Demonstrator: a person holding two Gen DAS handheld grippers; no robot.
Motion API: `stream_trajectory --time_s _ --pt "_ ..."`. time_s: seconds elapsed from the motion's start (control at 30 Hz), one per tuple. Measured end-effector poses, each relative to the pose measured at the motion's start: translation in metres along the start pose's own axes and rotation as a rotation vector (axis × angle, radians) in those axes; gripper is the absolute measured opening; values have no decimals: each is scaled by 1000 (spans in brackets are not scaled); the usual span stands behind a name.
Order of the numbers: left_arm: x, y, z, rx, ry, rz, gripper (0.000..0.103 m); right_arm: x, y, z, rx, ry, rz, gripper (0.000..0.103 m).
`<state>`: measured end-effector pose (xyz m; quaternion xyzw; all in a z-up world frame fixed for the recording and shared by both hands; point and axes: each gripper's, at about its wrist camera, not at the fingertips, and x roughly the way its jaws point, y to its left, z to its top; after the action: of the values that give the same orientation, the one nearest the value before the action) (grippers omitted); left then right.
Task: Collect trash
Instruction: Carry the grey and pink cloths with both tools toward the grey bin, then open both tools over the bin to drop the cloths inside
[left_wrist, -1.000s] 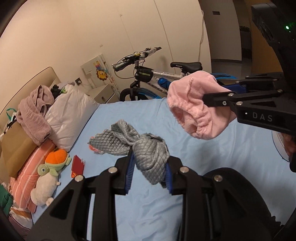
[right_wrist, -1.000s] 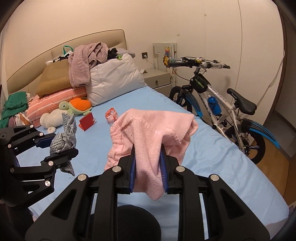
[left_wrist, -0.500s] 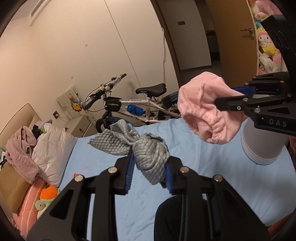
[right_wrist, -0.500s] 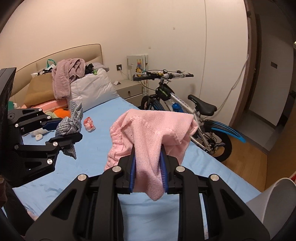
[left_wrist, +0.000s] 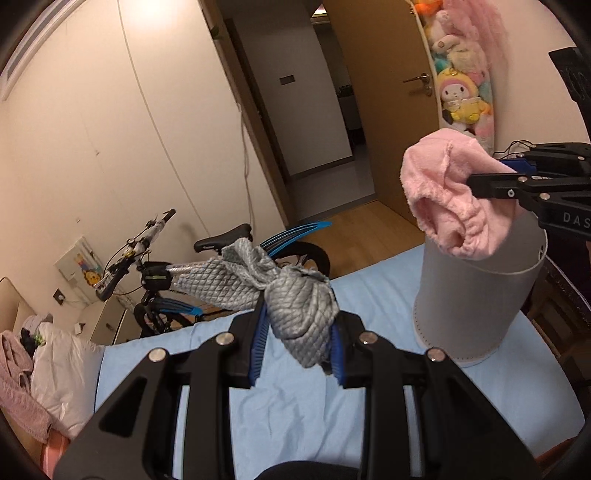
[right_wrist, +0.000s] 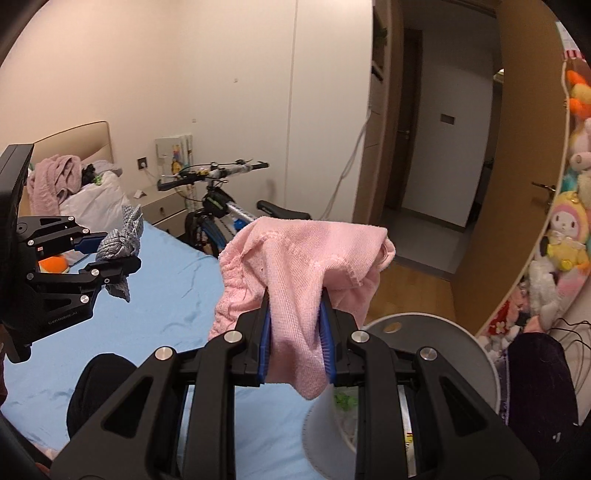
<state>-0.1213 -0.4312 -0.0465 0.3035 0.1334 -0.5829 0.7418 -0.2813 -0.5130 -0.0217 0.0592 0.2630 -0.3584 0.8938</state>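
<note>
A: Pink knit, soft and floppy: the pink cloth is pinched between the blue pads of the right claw, hanging in the air right at the rim of the grey bin that stands on the bed. The grey cloth is pinched in the left claw, over the blue sheet, short of the bin.

B: Risks?

A: My read: the pink cloth is wide and drapes past the pads, so on release a fold may catch the rim and hang outside. The bin stands on soft bedding; a knock from either claw could tip it. The two claws are close together and could collide at the opening.

B: What can't you see?

A: Most of the bin's inside; only a scrap of green and white shows under the right claw. The bin's base is cut off in the right wrist view. The dark rounded shape on the bed I can't identify.
</note>
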Motion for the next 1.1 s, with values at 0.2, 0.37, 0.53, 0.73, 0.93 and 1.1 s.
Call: stream_trajectory --time_s 0.2,0.37,0.53,0.73,0.93,1.1 --pt "12 -30 36 41 -47 -124 29 -30 -42 -5 37 -21 -144 21" --pt "22 -63 59 82 -74 -221 29 -43 -64 -10 62 -25 -221 21" --pt "32 -89 68 126 -85 -300 29 -50 -85 -12 83 -6 -266 21" --pt "47 -117 74 163 -76 -383 33 -54 -101 -21 118 22 -306 21" --pt "55 -136 77 150 -116 -418 88 -44 -113 -27 180 43 -299 37" --pt "62 -142 71 184 -100 -391 88 -35 -121 -28 203 54 -318 47"
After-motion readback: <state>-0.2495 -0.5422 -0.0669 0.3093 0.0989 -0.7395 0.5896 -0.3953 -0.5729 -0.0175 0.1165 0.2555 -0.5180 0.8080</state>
